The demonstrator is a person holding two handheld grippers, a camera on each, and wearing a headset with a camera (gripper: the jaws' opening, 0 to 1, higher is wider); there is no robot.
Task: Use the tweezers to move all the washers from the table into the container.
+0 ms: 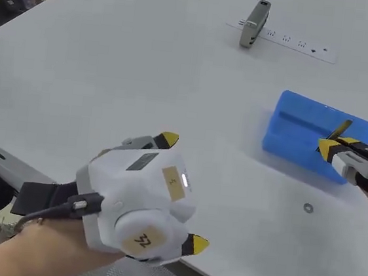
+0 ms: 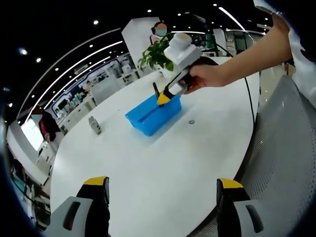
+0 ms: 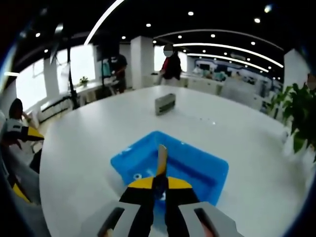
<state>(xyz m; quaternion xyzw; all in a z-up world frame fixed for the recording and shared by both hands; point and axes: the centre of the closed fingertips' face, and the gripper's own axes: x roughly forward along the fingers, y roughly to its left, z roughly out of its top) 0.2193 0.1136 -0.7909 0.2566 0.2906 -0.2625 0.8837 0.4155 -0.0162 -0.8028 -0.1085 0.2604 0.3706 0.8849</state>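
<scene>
White table (image 1: 144, 74) is seen w/ blue container (image 1: 297, 123) at right. By right gripper (image 1: 331, 148) the tweezers (image 1: 338, 131) are clamped, tips over container; whether spread or pinching can't be told. Drop-off step, prob. Next, the washer (image 1: 307, 208) lying on table nr container must be pinched. Idle left gripper (image 1: 181, 192) is held agape.

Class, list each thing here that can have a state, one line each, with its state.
Left gripper: open, empty.
Container: upright, open-topped, on the table.
Washer: flat on the table, outside the container.
Tweezers: clamped, tips over the container.
Right gripper: shut on the tweezers.
</scene>
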